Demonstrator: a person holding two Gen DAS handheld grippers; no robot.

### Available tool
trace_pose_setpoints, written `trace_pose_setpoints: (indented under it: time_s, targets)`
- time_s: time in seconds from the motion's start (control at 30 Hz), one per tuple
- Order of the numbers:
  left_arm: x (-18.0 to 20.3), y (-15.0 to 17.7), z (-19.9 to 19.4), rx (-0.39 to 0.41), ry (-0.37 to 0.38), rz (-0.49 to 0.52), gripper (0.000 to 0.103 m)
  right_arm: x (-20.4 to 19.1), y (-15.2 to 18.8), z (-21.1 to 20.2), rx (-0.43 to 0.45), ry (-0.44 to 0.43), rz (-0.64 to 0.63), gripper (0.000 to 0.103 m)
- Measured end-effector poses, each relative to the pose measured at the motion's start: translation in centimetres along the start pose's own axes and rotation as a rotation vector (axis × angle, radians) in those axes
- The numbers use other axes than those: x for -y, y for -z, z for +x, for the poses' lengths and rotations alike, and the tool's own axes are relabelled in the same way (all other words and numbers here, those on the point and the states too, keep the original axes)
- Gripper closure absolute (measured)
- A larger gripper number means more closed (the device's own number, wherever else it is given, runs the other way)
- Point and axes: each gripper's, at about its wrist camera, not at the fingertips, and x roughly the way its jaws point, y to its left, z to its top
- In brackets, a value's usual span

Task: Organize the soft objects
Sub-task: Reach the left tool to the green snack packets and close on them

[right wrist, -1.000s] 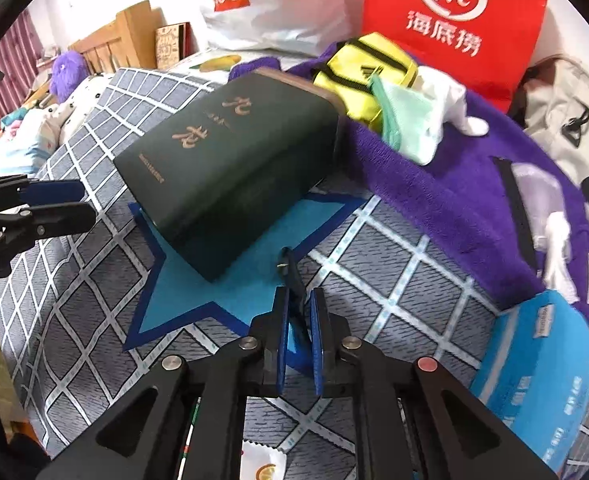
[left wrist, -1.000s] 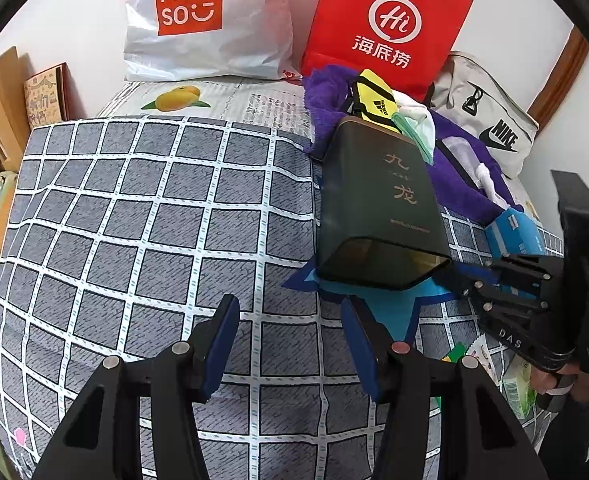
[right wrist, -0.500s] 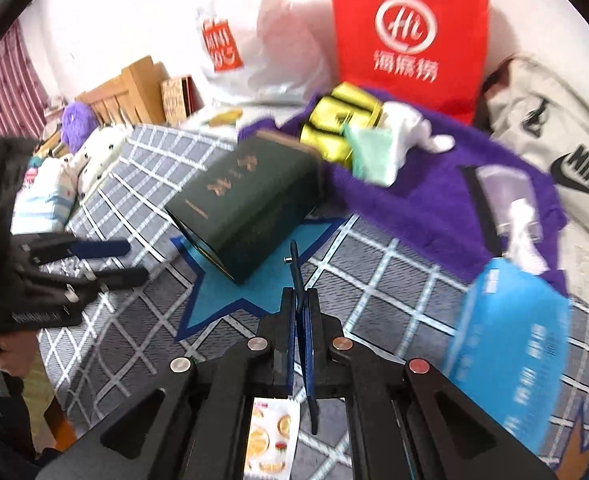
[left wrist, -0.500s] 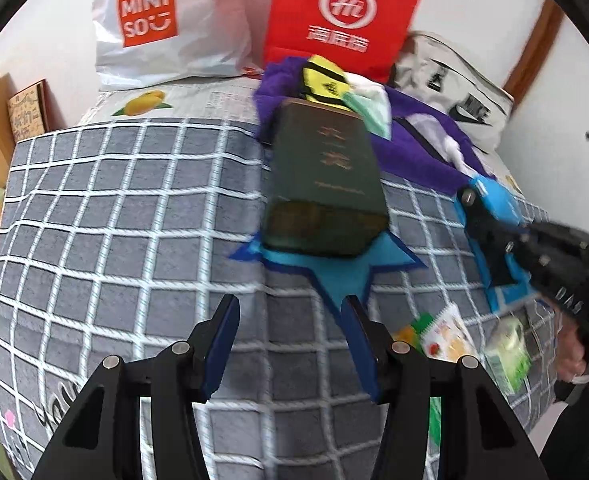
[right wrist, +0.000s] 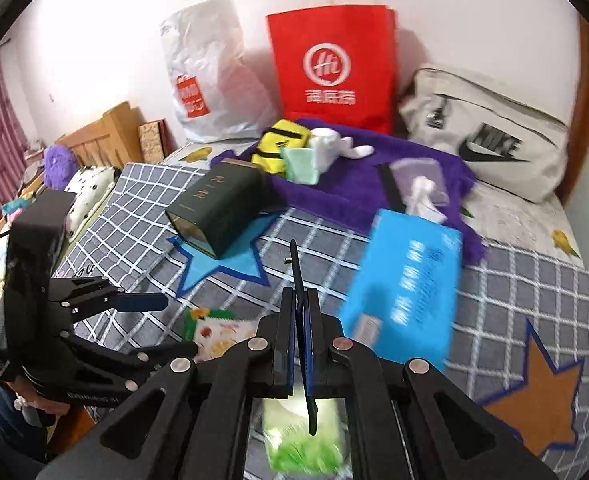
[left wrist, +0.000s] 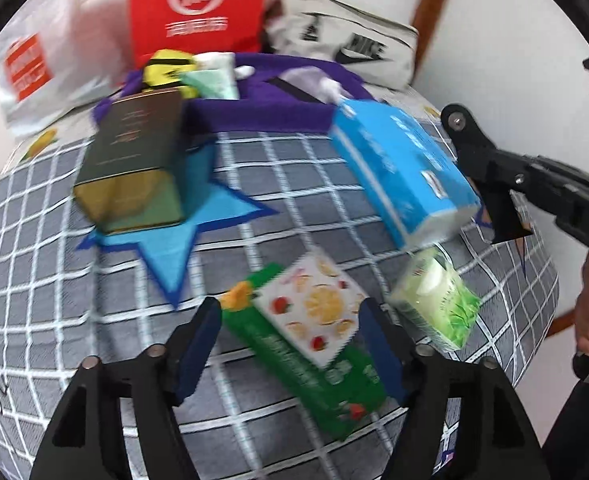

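The left gripper [left wrist: 290, 332] jaws, just widened, straddle the fruit pack [left wrist: 306, 340] on the bed [left wrist: 34, 280] without pressing it. The right gripper [right wrist: 301, 320] jaws are pressed together, empty. Beyond lie the green pack [left wrist: 438, 300], blue pack [left wrist: 398, 164] and dark box [left wrist: 134, 164].

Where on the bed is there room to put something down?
The checked quilt is bare left of the dark green box and blue star. It is also bare between the blue pack and the orange star. The purple blanket and the spot around the snack packets are crowded.
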Motion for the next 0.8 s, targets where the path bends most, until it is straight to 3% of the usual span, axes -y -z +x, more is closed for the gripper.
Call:
trace_pose_setpoints:
  time_s: [0.1,0.2,0.43,0.63,0.7,0.77,0.8]
  targets:
    - [1.1,-0.1,1.3,-0.026,0.015,0.029,0.031,1.4,1.2,-0.9,0.001,0.031,0.032,0.099]
    - [1.8,0.0,3.2,-0.058,-0.022,0.061,0.03,2.9,2.5,-1.2,-0.003,0.054,0.07,0.099]
    - [3.2,0.4,4.4,-0.04,-0.098,0.156,0.01,4.8,4.0,-0.9,-0.018,0.067,0.12,0.099]
    - [2.8,0.5,4.5,-0.023,-0.092,0.141,0.008,5.0,4.3,-0.6,-0.021,0.064,0.124,0.099]
    - [2.8,0.7,4.3,-0.006,-0.093,0.137,0.012,5.0,4.4,-0.5,-0.023,0.063,0.125,0.099]
    - [2.8,0.7,3.8,0.018,-0.095,0.143,0.033,4.9,4.7,-0.5,-0.026,0.062,0.126,0.099]
    - [2.8,0.7,3.6,0.02,-0.09,0.143,0.037,4.9,4.7,-0.5,-0.028,0.062,0.126,0.099]
